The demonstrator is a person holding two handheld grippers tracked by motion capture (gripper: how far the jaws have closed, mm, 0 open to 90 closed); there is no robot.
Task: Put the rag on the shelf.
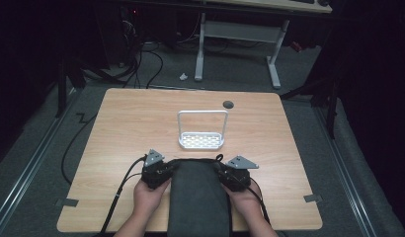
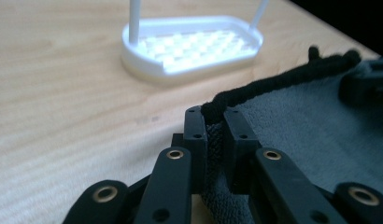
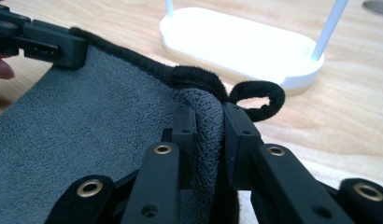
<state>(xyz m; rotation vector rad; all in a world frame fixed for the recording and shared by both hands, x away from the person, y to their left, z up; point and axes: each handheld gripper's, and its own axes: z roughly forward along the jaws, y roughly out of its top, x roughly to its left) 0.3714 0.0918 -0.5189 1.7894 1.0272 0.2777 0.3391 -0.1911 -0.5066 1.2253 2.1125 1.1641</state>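
Note:
A dark grey towel with a black hem lies flat at the table's near edge, between the person's two hands. My left gripper is shut on its far left corner; in the left gripper view the jaws pinch the towel just under the hem. My right gripper is shut on the far right corner, with a fold of towel squeezed between the jaws, beside a black hanging loop. A white rack with a tall hoop stands just beyond the towel.
The wooden table has a round cable hole at the back right of the rack. The rack's slotted base lies close ahead of both grippers. White desk legs and cables sit on the floor behind.

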